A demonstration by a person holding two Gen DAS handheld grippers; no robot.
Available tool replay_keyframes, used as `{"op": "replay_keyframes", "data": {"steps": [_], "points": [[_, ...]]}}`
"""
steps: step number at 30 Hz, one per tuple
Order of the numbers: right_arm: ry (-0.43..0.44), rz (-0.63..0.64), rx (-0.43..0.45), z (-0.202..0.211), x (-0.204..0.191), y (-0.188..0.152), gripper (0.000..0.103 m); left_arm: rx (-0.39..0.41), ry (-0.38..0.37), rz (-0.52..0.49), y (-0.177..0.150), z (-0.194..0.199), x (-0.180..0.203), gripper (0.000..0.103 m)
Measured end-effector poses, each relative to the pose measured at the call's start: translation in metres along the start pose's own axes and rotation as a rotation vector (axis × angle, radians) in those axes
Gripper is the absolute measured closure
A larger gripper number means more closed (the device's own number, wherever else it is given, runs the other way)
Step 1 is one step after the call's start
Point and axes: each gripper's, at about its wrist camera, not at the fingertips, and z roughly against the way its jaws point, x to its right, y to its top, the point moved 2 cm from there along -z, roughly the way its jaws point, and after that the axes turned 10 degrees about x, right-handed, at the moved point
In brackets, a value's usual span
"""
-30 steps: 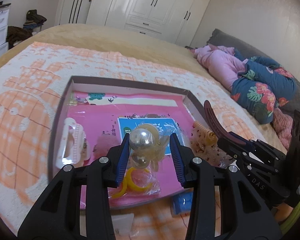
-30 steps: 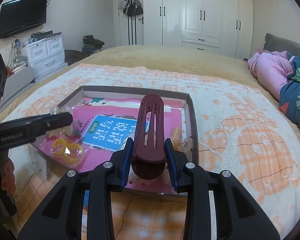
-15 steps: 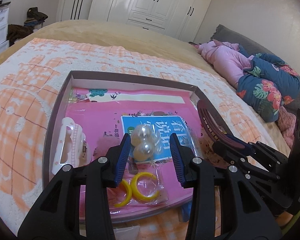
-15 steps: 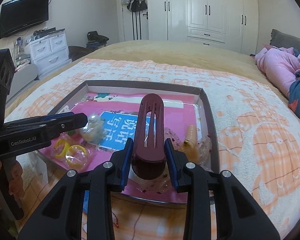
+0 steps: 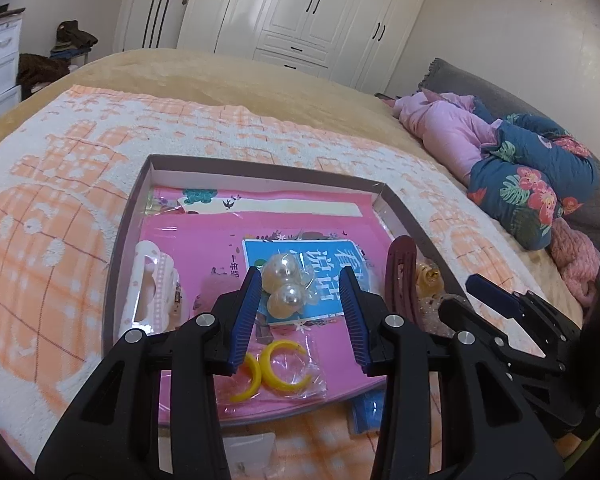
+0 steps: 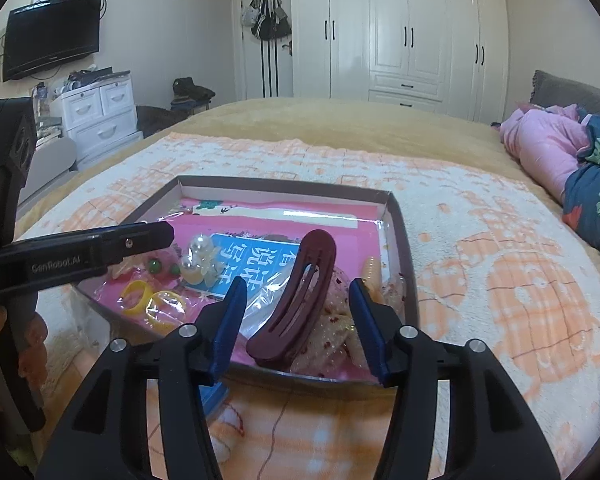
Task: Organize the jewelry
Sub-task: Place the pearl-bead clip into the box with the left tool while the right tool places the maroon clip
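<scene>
A shallow brown-rimmed tray (image 5: 132, 208) (image 6: 400, 240) lies on the bed, lined with a pink booklet. My left gripper (image 5: 300, 280) is open above the tray; the bagged pearl earrings (image 5: 284, 288) (image 6: 196, 260) lie on the booklet between its jaws. My right gripper (image 6: 296, 292) is open; the dark red hair clip (image 6: 296, 296) (image 5: 400, 276) lies tilted in the tray's near right corner between its jaws. Yellow rings in a bag (image 5: 276, 368) (image 6: 152, 300) and a white hair clip (image 5: 152, 288) also lie in the tray.
A speckled bag with an orange scrunchie (image 6: 340, 320) lies under the red clip. A blue item (image 5: 368, 412) and a small packet (image 5: 252, 456) lie on the orange-white blanket (image 5: 52, 240) before the tray. Pink and floral bedding (image 5: 520, 176) lies at right.
Both grippers have opened. The pearl earrings dropped from the left gripper onto the booklet. The red hair clip left the right gripper and now lies in the tray.
</scene>
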Motion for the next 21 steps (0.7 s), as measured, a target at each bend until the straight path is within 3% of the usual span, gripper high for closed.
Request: {"op": "replay_keyframes", "data": {"steps": [6,11,15,21], "points": [[-0.011,-0.009,0.019,0.016,0.003,0.001,0.04,0.011,0.011,0.006,0.002,0.009,0.001,0.063],[-0.025,-0.008,0.044,0.031,0.005,0.002,0.032,0.031,0.025,0.023,0.004,0.021,-0.001,0.042],[-0.027,-0.018,0.06,0.042,0.004,0.003,0.026,0.06,0.044,0.011,0.005,0.033,-0.001,0.031],[-0.024,-0.025,0.071,0.055,0.0,0.003,0.024,0.091,0.058,0.004,0.003,0.053,-0.002,0.015]]}}
